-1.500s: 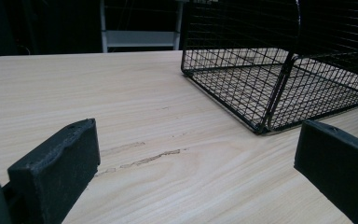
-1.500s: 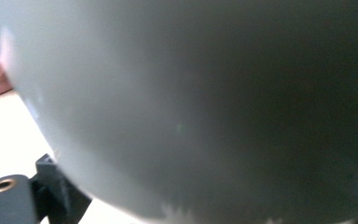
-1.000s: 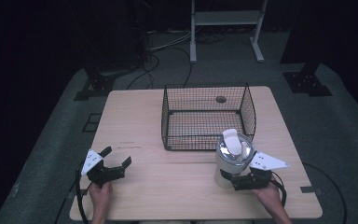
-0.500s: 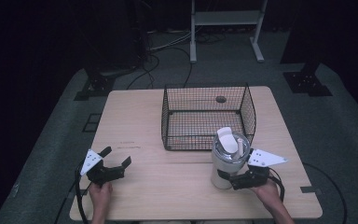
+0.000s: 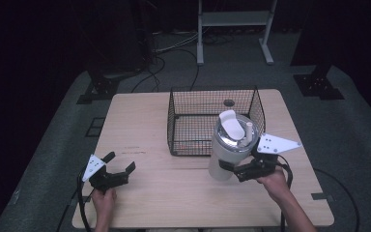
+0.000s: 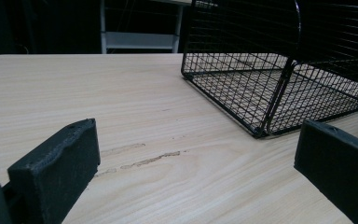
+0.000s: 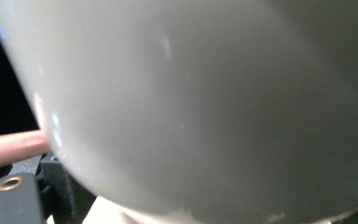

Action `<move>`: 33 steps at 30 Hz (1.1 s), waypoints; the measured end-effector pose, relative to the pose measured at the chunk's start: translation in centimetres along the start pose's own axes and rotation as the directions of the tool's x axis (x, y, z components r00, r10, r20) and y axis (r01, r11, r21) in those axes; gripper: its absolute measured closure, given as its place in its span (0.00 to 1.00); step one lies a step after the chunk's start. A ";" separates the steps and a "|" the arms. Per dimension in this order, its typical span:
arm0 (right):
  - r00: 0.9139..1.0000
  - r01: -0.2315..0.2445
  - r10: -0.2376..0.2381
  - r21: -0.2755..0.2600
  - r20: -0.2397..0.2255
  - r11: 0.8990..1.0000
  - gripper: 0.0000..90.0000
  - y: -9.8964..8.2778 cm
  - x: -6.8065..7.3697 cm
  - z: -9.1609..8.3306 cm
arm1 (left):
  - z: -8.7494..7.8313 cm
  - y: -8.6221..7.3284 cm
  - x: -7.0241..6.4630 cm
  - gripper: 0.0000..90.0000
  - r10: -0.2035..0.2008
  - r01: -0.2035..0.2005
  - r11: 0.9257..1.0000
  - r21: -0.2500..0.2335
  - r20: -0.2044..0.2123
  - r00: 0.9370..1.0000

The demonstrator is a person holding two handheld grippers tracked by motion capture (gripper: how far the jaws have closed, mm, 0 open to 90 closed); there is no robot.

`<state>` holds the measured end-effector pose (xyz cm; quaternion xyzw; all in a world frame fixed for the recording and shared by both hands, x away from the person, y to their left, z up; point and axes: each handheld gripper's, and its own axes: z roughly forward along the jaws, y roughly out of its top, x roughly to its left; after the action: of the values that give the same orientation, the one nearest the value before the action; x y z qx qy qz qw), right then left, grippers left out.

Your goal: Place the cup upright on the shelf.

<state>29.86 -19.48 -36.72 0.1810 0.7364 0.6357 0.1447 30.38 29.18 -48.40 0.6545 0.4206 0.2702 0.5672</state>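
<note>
- My right gripper (image 5: 241,170) has its jaws clamped around the lower body of the white tumbler (image 5: 229,147); in the right gripper view the tumbler's pale wall (image 7: 205,102) presses right up against the lens.
- The tumbler stands on the table (image 5: 140,121) or just above it, I cannot tell which, just outside the wire basket (image 5: 212,99) at the basket's five o'clock corner, its lid and straw up.
- My grip sits low on a tall thing, so a quick swing could tip the top over; lifting too little could catch its base on the basket's rim.
- My right hand (image 5: 273,181) comes in from five o'clock, wrist level, jaws pointing toward nine o'clock.
- My left gripper (image 5: 113,171) rests at seven o'clock of the basket, jaws spread wide and empty, aimed at its near wall (image 6: 279,93).
</note>
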 end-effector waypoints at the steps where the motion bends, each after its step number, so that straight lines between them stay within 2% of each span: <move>1: 1.000 0.000 0.000 0.000 0.000 1.000 0.10 0.0 0.0 0.0 | 0.0 0.0 0.0 0.00 0.000 0.000 1.000 -0.002 0.000 1.000; 2: 1.000 0.011 -0.011 -0.007 -0.019 1.000 0.10 1.2 -0.3 0.5 | 0.0 0.0 0.1 0.00 -0.004 0.004 1.000 -0.002 0.000 1.000; 3: 1.000 0.011 -0.011 -0.007 -0.019 1.000 0.10 1.2 -0.3 0.5 | 0.0 0.0 0.1 0.00 -0.004 0.004 1.000 -0.002 0.000 1.000; 4: 0.999 0.017 -0.017 -0.007 -0.029 1.000 0.10 2.3 -0.6 1.0 | 0.0 0.0 0.1 0.00 -0.006 0.006 1.000 -0.006 0.001 1.000; 5: 0.999 0.017 -0.017 -0.007 -0.029 1.000 0.10 2.3 -0.6 1.0 | 0.0 0.0 0.1 0.00 -0.006 0.006 1.000 -0.006 0.001 1.000; 6: 0.999 0.019 -0.019 -0.005 -0.034 1.000 0.10 3.3 -1.1 1.6 | 0.0 0.0 0.1 0.00 -0.002 0.002 1.000 -0.005 0.002 1.000; 9: 0.999 0.021 -0.021 -0.003 -0.037 1.000 0.10 4.1 -1.6 2.3 | 0.0 0.0 0.1 0.00 0.001 -0.001 1.000 -0.007 0.003 1.000; 14: 0.999 0.024 -0.023 0.016 -0.031 1.000 0.10 5.9 -3.6 4.6 | -0.1 0.0 0.1 0.00 0.002 -0.002 1.000 -0.007 0.005 1.000; 15: 0.999 0.024 -0.023 0.016 -0.031 1.000 0.10 5.9 -3.6 4.6 | -0.1 0.0 0.1 0.00 0.002 -0.002 1.000 -0.007 0.005 1.000; 20: 1.000 0.027 -0.026 0.041 -0.017 0.999 0.10 6.9 -5.9 6.9 | -0.1 0.0 0.1 0.00 -0.001 0.001 1.000 -0.011 0.007 1.000; 21: 1.000 0.027 -0.026 0.041 -0.017 0.999 0.10 6.9 -5.9 6.9 | -0.1 0.0 0.1 0.00 -0.001 0.001 1.000 -0.011 0.007 1.000; 22: 1.000 0.024 -0.023 0.046 -0.014 0.999 0.10 7.1 -6.9 7.8 | -0.1 0.0 0.1 0.00 -0.002 0.002 1.000 -0.013 0.007 1.000; 23: 1.000 0.024 -0.023 0.046 -0.014 0.999 0.10 7.1 -6.9 7.8 | -0.1 0.0 0.1 0.00 -0.001 0.001 1.000 -0.013 0.007 1.000; 24: 1.000 0.017 -0.017 0.056 -0.011 0.998 0.10 7.2 -7.6 8.6 | -0.1 -0.1 0.1 0.00 -0.002 0.002 1.000 -0.014 0.007 1.000; 25: 1.000 0.017 -0.017 0.056 -0.011 0.998 0.10 7.2 -7.6 8.6 | -0.1 -0.1 0.1 0.00 -0.002 0.002 1.000 -0.014 0.007 1.000; 26: 1.000 0.012 -0.012 0.064 -0.011 0.998 0.10 7.2 -8.5 9.3 | -0.1 -0.1 0.2 0.00 -0.002 0.002 1.000 -0.015 0.008 1.000; 27: 1.000 0.012 -0.012 0.064 -0.011 0.998 0.10 7.2 -8.5 9.3 | -0.1 -0.1 0.2 0.00 -0.002 0.002 1.000 -0.015 0.008 1.000; 28: 1.000 0.001 0.000 0.066 -0.011 0.998 0.10 7.0 -9.2 10.1 | -0.1 -0.1 0.2 0.00 -0.002 0.002 1.000 -0.013 0.008 1.000; 29: 1.000 0.001 0.000 0.066 -0.011 0.998 0.10 7.0 -9.2 10.1 | -0.1 -0.1 0.2 0.00 -0.002 0.002 1.000 -0.013 0.008 1.000; 33: 1.000 -0.007 0.007 0.082 -0.006 0.997 0.10 6.3 -10.6 11.9 | -0.2 -0.1 0.2 0.00 -0.009 0.009 1.000 -0.014 0.009 1.000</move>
<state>45.09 -12.97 -32.41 0.1872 0.7615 0.6062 0.1324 30.29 29.45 -48.44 0.6497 0.4192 0.2678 0.5749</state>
